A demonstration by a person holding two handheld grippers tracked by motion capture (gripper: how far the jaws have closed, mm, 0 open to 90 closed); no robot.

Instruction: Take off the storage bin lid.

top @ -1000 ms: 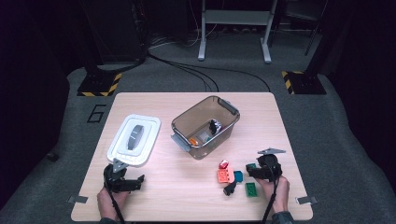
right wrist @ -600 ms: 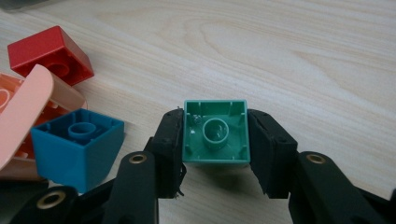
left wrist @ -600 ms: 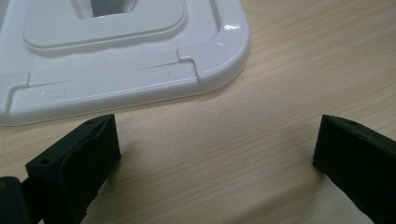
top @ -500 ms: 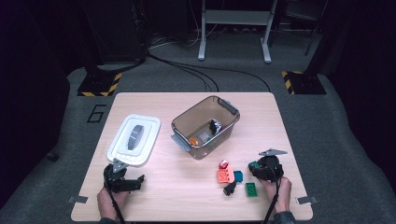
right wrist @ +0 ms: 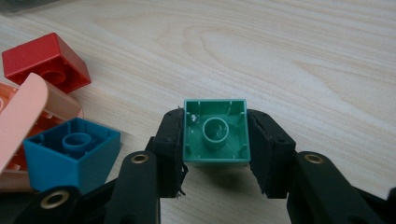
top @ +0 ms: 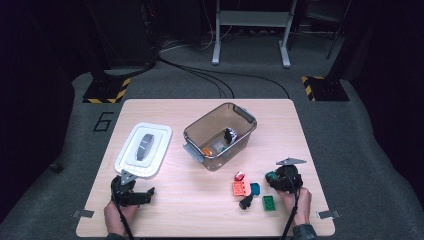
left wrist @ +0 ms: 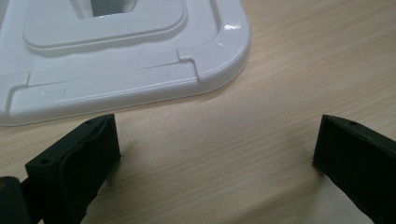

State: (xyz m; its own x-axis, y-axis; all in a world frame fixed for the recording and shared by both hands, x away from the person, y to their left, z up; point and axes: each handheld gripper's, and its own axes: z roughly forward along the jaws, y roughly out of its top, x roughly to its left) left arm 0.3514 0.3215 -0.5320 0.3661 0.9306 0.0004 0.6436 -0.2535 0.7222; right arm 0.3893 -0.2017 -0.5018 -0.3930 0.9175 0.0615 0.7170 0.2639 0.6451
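Observation:
My right gripper (right wrist: 215, 136) is shut on a teal-green square brick (right wrist: 215, 133), hollow side toward the camera, just above the wooden table. Its jaws have just been closing, and the pads press on the brick's two sides. From the high view, the right gripper (top: 275, 179) holds that brick (top: 270, 176) at the table's front right. My left gripper (top: 135, 188) rests at the front left, jaws open wide with nothing between them (left wrist: 217, 149), just short of a white lid (left wrist: 116, 56).
A blue brick (right wrist: 70, 151), an orange piece (right wrist: 23, 112) and a red brick (right wrist: 46, 60) lie left of the held brick. A green flat brick (top: 270, 203) and a black piece (top: 246, 202) lie nearby. A clear brown bin (top: 247, 120) holds small toys mid-table. The white lid (top: 144, 149) lies flat.
The right gripper's jaws have drawn in around the teal-green brick. Both hands stay where they were.

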